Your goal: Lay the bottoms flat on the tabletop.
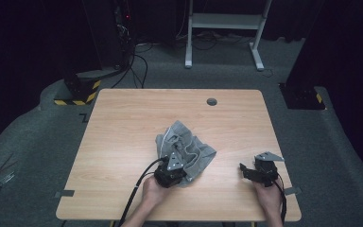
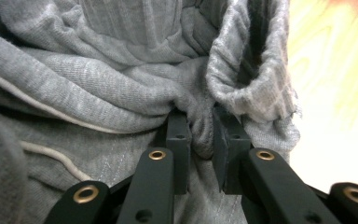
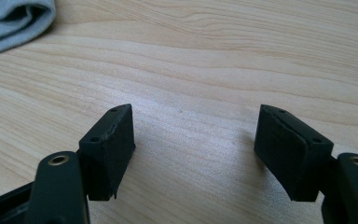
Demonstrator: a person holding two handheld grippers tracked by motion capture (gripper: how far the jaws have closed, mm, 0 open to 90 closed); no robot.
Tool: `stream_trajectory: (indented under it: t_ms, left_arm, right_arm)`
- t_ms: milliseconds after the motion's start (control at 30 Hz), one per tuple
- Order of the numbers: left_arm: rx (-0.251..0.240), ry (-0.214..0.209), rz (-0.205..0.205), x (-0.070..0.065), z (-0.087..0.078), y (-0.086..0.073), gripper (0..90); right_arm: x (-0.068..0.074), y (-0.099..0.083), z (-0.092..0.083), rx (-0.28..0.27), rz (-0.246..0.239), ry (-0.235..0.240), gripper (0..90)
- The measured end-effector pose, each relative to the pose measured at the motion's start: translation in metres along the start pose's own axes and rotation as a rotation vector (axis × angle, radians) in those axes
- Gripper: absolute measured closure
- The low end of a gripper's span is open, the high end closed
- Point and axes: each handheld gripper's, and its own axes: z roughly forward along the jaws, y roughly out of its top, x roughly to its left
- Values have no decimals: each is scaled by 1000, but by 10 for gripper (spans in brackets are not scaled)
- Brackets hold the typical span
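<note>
Crumpled grey garment (image 1: 185, 147) mid-table (image 1: 123, 123), soft, light, limp, likely to sag and bunch; left gripper (image 2: 201, 135) pinching a thick fold at its near edge, a sound hold; right gripper (image 3: 193, 149) released, jaws wide over bare wood.

Black tongs (image 2: 201, 135) with brass-ringed screw holes — grey three-cornered top plates, black trailing cables.
</note>
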Motion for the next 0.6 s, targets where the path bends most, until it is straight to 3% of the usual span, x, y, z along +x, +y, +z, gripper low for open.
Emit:
stream_trajectory:
  t_ms: [200,400,500,567,600]
  left_arm:
    - [-20,8,-9,-2,-10,3,676]
    - [-94,66,34,-8,-42,11,595]
    - [-131,146,24,-5,-59,19,545]
    - [-140,218,-13,3,-66,22,496]
    - [-133,275,-31,8,-69,23,471]
  right_arm:
    - [0,0,0,0,0,1,283]
    - [0,0,0,0,-1,1,282]
    - [0,0,0,0,-1,1,282]
    - [0,0,0,0,-1,1,282]
    - [0,0,0,0,0,1,282]
